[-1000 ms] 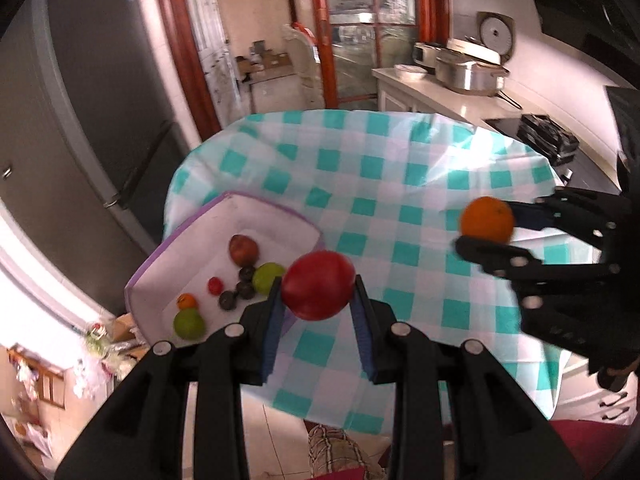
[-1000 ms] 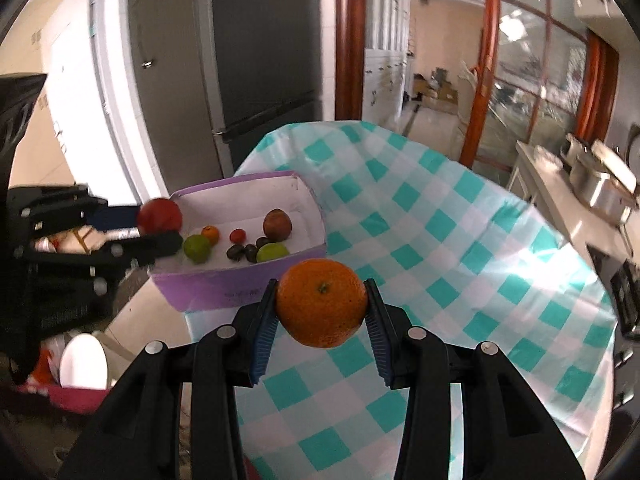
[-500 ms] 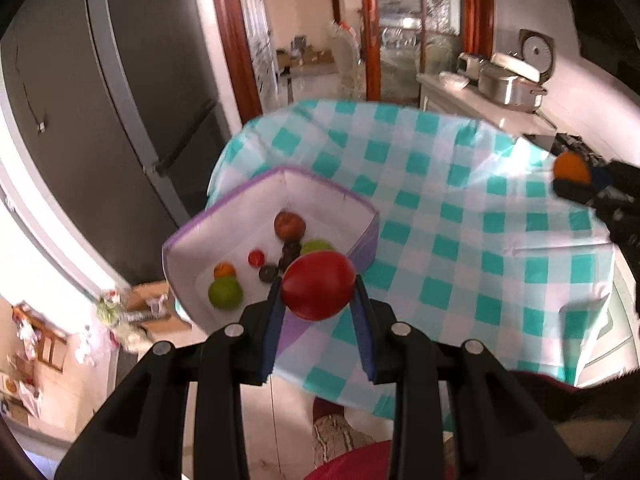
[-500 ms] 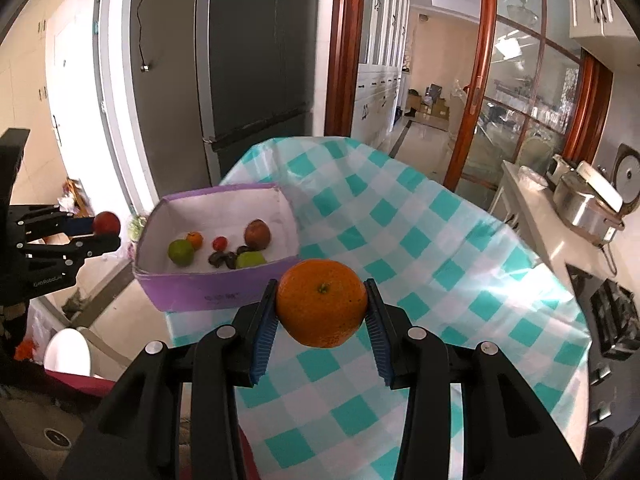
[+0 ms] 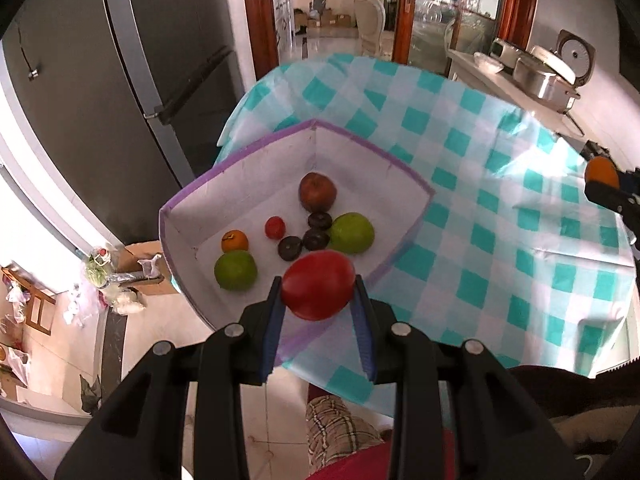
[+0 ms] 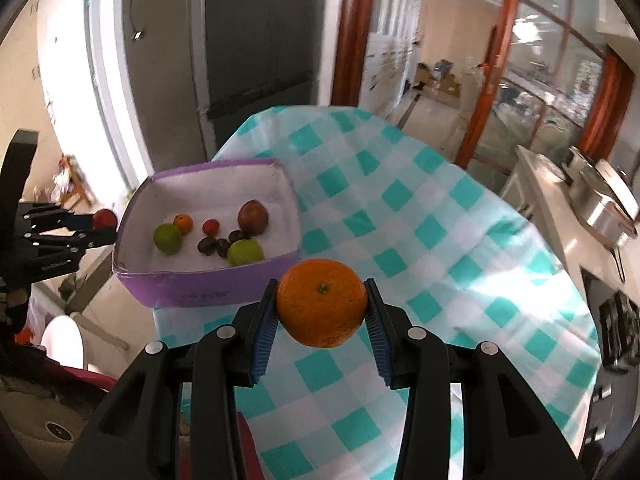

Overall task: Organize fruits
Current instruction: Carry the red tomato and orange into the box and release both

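Beyond my checked tablecloth (image 5: 500,216) stands a dark fridge (image 5: 120,92); right of it, red-framed glass doors (image 6: 532,80) and a sunlit counter (image 5: 516,92).

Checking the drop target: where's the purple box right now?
The purple box sits on the checked tablecloth at the table's left edge in the right wrist view. In the left wrist view it lies just beyond the red fruit in the left gripper.
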A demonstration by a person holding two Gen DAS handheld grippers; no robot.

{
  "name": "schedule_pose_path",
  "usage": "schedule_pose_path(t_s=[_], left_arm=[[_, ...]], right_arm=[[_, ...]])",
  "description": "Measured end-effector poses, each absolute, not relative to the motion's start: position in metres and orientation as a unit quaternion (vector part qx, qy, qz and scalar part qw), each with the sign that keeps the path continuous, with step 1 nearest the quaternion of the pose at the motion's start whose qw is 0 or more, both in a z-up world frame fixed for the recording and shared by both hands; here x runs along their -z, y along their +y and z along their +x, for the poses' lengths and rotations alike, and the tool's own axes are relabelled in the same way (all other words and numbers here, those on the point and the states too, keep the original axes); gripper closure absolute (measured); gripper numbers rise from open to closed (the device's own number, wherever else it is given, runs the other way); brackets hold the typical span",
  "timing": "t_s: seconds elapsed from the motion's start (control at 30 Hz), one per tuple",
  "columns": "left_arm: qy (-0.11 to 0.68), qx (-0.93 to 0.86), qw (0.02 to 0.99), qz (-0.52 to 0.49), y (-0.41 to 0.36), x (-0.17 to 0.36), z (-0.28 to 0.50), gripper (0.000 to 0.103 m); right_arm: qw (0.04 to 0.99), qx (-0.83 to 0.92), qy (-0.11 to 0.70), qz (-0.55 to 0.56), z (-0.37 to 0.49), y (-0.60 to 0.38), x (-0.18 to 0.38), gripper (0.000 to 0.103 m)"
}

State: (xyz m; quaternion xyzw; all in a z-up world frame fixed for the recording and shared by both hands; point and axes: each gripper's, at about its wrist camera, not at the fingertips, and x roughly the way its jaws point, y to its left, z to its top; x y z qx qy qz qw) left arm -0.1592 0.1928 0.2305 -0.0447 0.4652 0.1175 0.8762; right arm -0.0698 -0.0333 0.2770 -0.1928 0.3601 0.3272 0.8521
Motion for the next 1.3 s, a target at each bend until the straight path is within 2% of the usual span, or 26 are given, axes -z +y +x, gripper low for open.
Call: schedule_pose_path(t_s=[0.53, 0.73, 1.07, 1.3], left_arm=[[0.536, -0.098, 0.834, -0.083, 0.294, -0.142, -0.081, 0.07], [0.591, -0.092, 0.797, -0.085, 0.317, -0.103, -0.038, 0.07], [0.696, -0.036, 0.712, -0.082, 0.302, -0.043, -0.016, 0.069], [0.702, -0.036, 0.704, -0.101, 0.303, -0.037, -0.009, 0.067]], right_arm=[[0.763, -0.416, 0.434, -0.238, -0.018, 0.169, -0.183, 0.061], [0.726, -0.395, 0.501, -0.256, 0.001, 0.203, -0.125, 0.061], [0.627, -0.394, 0.599, -0.306, -0.009, 0.223, -0.067, 0.062], [0.614, -0.375, 0.63, -0.292, -0.009, 0.221, -0.052, 0.061]])
